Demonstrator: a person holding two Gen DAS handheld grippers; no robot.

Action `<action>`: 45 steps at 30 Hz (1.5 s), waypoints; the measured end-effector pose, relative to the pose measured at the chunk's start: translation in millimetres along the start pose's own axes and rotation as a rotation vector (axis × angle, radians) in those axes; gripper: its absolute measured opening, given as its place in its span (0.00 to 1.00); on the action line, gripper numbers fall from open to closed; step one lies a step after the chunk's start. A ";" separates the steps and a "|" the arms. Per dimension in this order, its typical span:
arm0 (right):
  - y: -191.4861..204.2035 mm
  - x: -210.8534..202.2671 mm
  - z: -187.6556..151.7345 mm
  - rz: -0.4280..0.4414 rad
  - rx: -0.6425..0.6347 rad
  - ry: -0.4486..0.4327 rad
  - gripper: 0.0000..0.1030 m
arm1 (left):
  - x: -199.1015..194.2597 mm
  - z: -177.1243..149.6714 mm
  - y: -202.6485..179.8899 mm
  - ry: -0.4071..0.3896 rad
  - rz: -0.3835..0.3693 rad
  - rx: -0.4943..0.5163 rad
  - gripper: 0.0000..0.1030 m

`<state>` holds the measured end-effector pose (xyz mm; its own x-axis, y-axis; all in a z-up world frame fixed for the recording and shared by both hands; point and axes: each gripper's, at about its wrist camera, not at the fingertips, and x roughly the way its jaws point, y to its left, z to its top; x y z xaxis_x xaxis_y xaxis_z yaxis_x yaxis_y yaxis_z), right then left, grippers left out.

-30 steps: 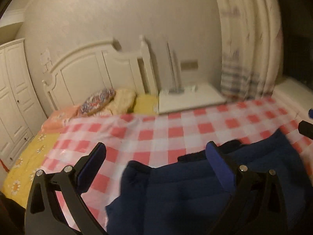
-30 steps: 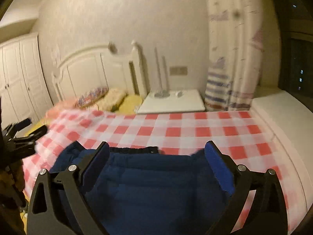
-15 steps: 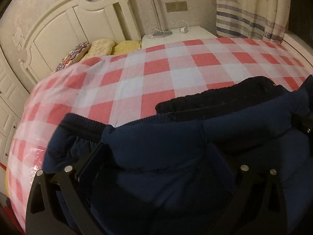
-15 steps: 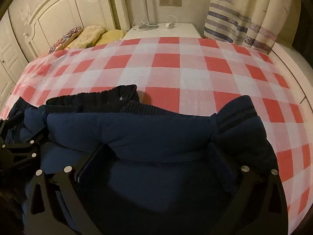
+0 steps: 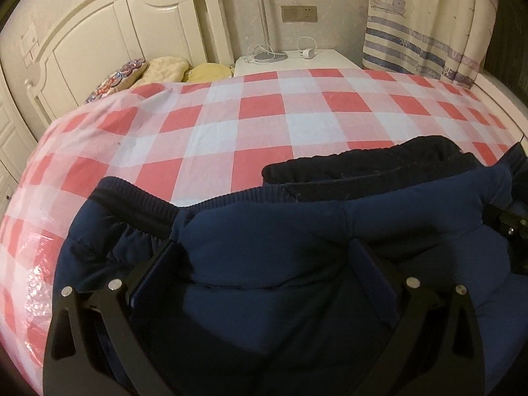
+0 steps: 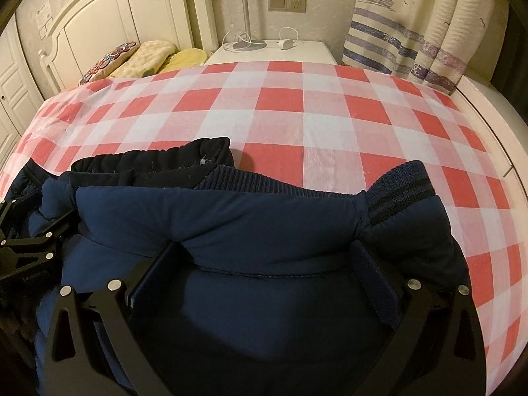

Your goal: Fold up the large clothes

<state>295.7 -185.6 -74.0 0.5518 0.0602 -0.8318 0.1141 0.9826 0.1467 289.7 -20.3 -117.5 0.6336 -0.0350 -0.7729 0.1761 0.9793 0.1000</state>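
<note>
A padded navy jacket (image 5: 264,231) lies bunched on the red-and-white checked bed cover (image 5: 231,122), its ribbed hem and a darker black-lined part (image 5: 379,171) toward the headboard. My left gripper (image 5: 264,250) stands open, its wide-apart fingers pressed down into the jacket's left portion. In the right wrist view the same jacket (image 6: 247,224) shows a striped ribbed cuff (image 6: 399,191) at its right end. My right gripper (image 6: 264,247) is open too, fingers sunk into the padding. The left gripper's black frame (image 6: 29,247) shows at the left edge.
A white headboard (image 5: 109,33) and pillows (image 5: 158,69) lie at the far left. A white nightstand (image 6: 270,51) with a lamp base and charger stands beyond the bed. A striped curtain (image 6: 412,33) hangs at the right, beside a white ledge (image 6: 488,105).
Both grippers have dropped from above the bed down onto the jacket, tilting toward it. Their fingers, once clear of the fabric, now press into it at the same width.
</note>
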 end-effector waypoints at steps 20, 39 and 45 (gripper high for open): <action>-66.0 -44.9 20.6 0.091 0.088 -0.080 0.95 | -15.9 15.8 62.6 -0.044 0.052 -0.075 0.98; -101.1 -26.0 1.7 0.056 0.270 -0.073 0.93 | -17.4 11.5 89.3 -0.022 0.043 -0.223 0.97; 2.4 -60.7 26.4 0.038 -0.076 -0.137 0.93 | -59.1 33.2 21.9 -0.147 0.018 -0.071 0.98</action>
<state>284.3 -191.6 -9.0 0.6630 0.0776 -0.7446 0.0309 0.9909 0.1309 281.1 -3.5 -48.8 0.7405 -0.0407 -0.6708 0.1131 0.9915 0.0647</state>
